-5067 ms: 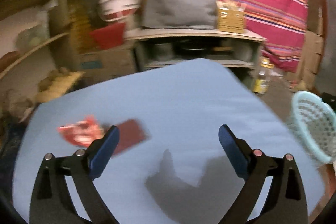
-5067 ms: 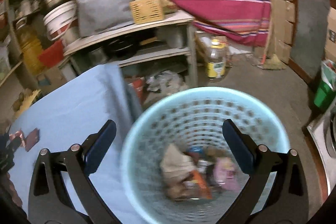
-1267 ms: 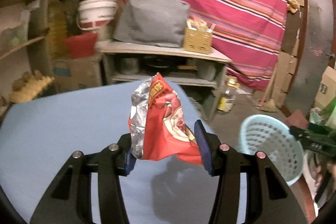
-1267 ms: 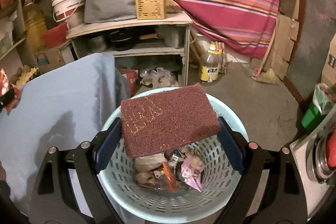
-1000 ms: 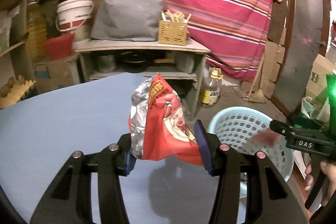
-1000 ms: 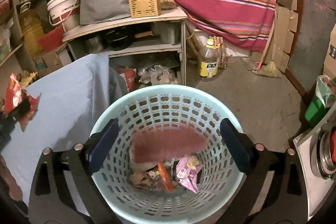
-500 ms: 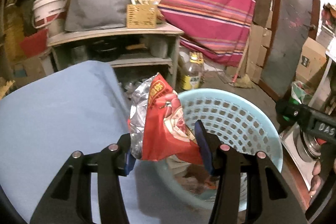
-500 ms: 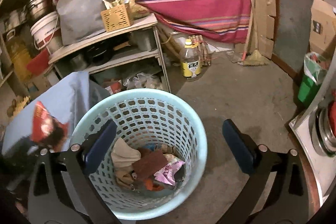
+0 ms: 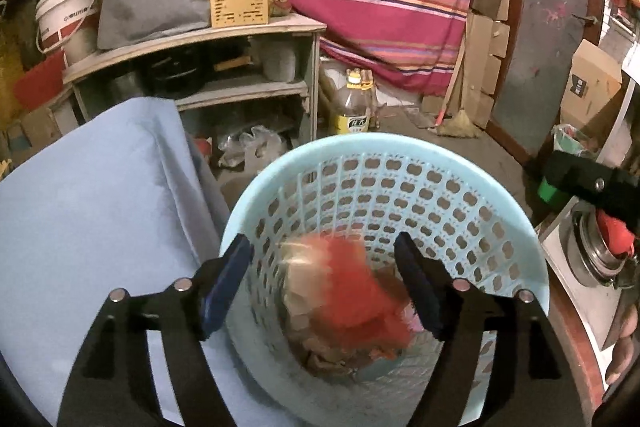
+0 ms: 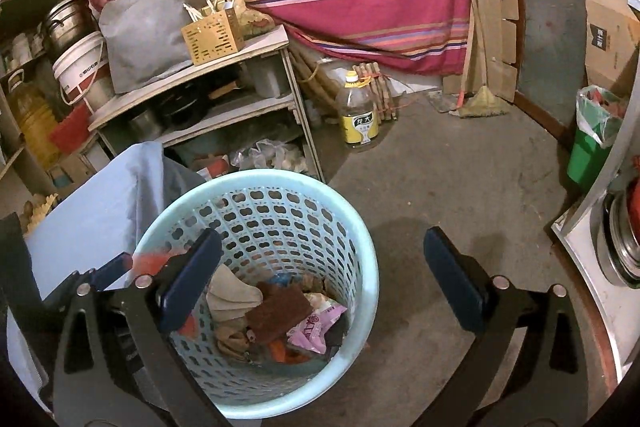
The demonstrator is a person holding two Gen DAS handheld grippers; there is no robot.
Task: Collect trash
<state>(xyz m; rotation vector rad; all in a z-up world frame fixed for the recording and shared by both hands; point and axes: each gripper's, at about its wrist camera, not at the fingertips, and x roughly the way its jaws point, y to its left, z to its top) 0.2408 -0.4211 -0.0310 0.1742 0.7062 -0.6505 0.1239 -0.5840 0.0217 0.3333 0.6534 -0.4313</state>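
A light blue perforated basket stands on the floor beside the table. My left gripper hangs over its mouth with its jaws opening. A red snack bag, blurred, drops free between the pads, touching neither. In the right wrist view my right gripper stands open and empty above the basket's right rim and the floor. A brown scouring pad lies inside among several wrappers. A red scrap of the bag shows at the basket's left rim.
The blue-clothed table borders the basket on the left. Behind stand a cluttered shelf unit and an oil bottle. At the right are a green bin and a counter with metal pots.
My left gripper carried the red bag from over the table to above the basket, then opened and the bag fell. The right gripper dropped the brown pad into the basket and swung right.
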